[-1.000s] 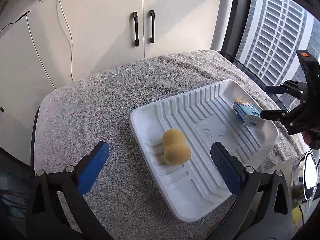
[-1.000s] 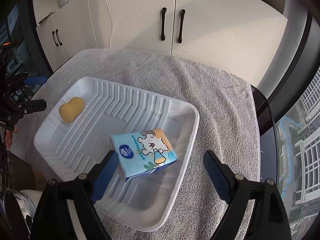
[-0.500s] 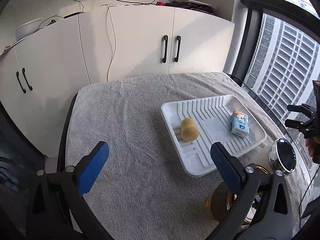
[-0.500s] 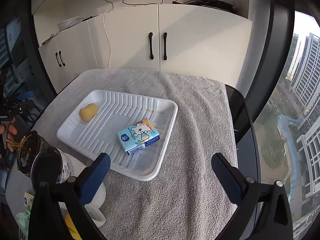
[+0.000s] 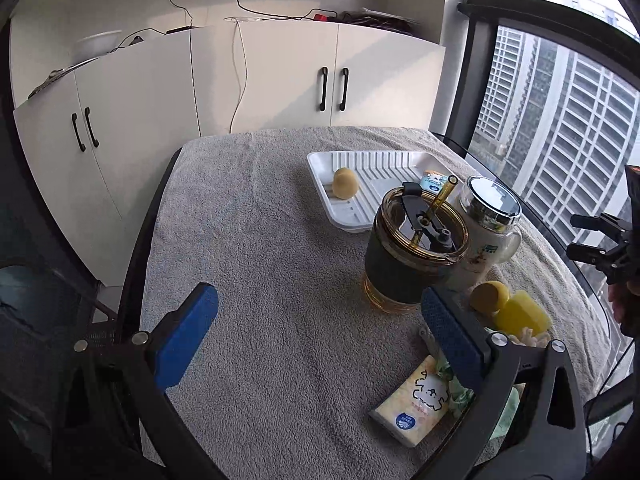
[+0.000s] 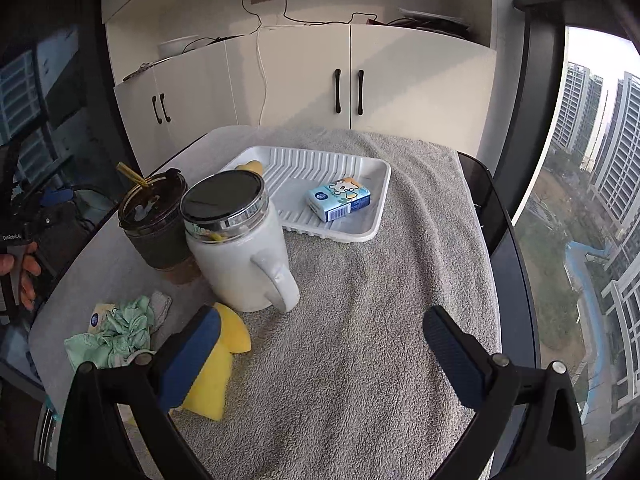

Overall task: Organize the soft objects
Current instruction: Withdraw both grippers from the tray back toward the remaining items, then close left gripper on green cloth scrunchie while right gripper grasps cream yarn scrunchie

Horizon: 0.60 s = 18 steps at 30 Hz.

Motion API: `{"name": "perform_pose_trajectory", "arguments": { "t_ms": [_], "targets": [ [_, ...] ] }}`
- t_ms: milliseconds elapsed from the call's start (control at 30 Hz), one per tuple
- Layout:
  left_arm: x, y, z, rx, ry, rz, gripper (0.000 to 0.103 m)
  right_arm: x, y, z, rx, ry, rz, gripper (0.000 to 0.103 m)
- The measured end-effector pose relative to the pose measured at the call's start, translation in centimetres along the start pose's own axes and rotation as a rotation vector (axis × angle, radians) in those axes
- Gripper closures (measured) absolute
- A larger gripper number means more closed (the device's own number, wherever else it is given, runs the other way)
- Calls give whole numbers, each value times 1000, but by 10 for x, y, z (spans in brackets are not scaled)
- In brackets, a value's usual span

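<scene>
A white ribbed tray (image 5: pixel 362 162) (image 6: pixel 376 168) sits at the far side of the towel-covered table. In it lie a tan peanut-shaped sponge (image 5: pixel 345 183) (image 6: pixel 250 167) and a blue tissue pack (image 6: pixel 339 199) (image 5: pixel 434 178). Near me lie a yellow tissue pack (image 5: pixel 414 402), a yellow sponge (image 5: pixel 520 314) (image 6: pixel 222 360), a round yellow puff (image 5: pixel 489 297) and a crumpled green cloth (image 6: pixel 116 334). My left gripper (image 5: pixel 320 334) is open and empty above the near towel. My right gripper (image 6: pixel 324 356) is open and empty, its left finger over the yellow sponge.
A dark glass tumbler with a straw (image 5: pixel 416 248) (image 6: pixel 154 220) and a white lidded mug (image 6: pixel 240 248) (image 5: pixel 490 220) stand between me and the tray. White cabinets (image 5: pixel 280 80) stand behind the table. A window is at the right.
Both grippers have pulled back and up from the tray, both open and empty. The tumbler, mug and near soft items have come into view.
</scene>
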<state>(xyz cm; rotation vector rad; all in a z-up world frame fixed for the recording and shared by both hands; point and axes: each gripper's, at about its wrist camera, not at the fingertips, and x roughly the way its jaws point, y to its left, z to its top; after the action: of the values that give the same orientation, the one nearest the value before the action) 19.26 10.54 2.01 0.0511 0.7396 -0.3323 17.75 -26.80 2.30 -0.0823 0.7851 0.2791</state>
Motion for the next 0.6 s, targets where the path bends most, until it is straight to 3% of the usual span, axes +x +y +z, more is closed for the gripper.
{"name": "perform_pose_trajectory", "arguments": {
  "t_ms": [233,600],
  "targets": [
    [-21,-46,-45,-2,20,-70,0,-17,47,-40,-27,0,34,0],
    [-8,-83,-73,-2,80,-101,0,-29,108,-79,-64,-8,67,0]
  ]
}}
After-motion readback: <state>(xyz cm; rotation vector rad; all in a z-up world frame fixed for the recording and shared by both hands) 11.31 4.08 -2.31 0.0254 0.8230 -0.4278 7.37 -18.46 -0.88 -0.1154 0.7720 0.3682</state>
